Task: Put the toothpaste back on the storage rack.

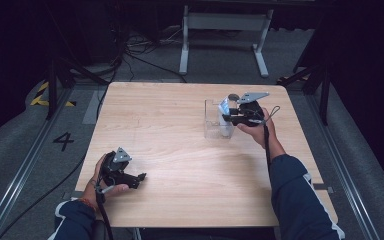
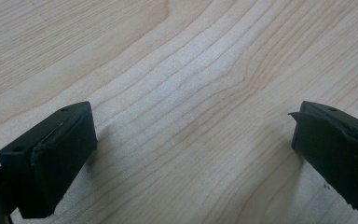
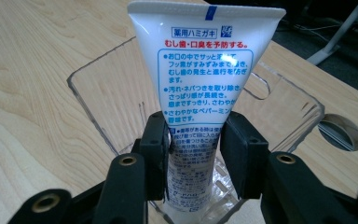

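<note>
Toothpaste tube [image 3: 200, 93] upright inside clear container [image 3: 93, 93], pinched by right gripper [image 3: 193, 158]; left gripper [image 2: 191, 140] spread wide over table [image 2: 168, 70].

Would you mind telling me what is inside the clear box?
A white toothpaste tube stands upright in the clear box, crimped end up, between the right gripper's jaws. Its lower end, including any cap, is hidden behind the jaws, so whether it reaches the bottom is unclear.
</note>
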A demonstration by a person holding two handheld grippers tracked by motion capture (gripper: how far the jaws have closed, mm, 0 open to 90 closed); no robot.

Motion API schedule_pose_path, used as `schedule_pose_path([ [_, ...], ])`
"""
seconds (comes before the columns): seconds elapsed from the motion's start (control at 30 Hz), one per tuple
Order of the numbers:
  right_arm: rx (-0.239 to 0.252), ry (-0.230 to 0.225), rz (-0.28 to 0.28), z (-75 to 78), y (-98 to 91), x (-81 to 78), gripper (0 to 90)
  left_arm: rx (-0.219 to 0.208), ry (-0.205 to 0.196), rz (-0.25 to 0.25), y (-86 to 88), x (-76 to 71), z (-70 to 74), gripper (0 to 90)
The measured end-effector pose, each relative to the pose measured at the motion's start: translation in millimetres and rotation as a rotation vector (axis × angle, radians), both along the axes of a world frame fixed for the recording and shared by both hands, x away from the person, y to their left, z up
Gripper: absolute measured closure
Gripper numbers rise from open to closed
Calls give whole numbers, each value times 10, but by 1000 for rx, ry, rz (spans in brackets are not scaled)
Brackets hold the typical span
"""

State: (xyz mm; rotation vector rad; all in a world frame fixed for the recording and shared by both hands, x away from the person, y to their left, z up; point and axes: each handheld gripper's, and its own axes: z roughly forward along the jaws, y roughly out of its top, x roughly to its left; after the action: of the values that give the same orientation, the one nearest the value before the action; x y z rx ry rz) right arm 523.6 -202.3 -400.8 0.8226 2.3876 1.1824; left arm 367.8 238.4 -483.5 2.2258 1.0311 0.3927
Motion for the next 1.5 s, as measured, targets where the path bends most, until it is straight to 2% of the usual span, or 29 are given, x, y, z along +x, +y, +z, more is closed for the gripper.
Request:
schedule_pose_path([
  [0.27,2,-3,-4,5,16,-12,615,0,0,0,0,0,0,3],
  [0.43,18,-12,-15,27,10,-27,559,0,0,0,0,0,0,3],
  [0.83,11,-8,8,52,54,-66,503,0,0,0,0,0,0,3],
  [1.2,-18,-27,19,192,70,-215,428,0,0,0,0,0,0,3],
  [1.5,-73,-50,16,279,14,-359,373,0,0,0,0,0,0,3],
])
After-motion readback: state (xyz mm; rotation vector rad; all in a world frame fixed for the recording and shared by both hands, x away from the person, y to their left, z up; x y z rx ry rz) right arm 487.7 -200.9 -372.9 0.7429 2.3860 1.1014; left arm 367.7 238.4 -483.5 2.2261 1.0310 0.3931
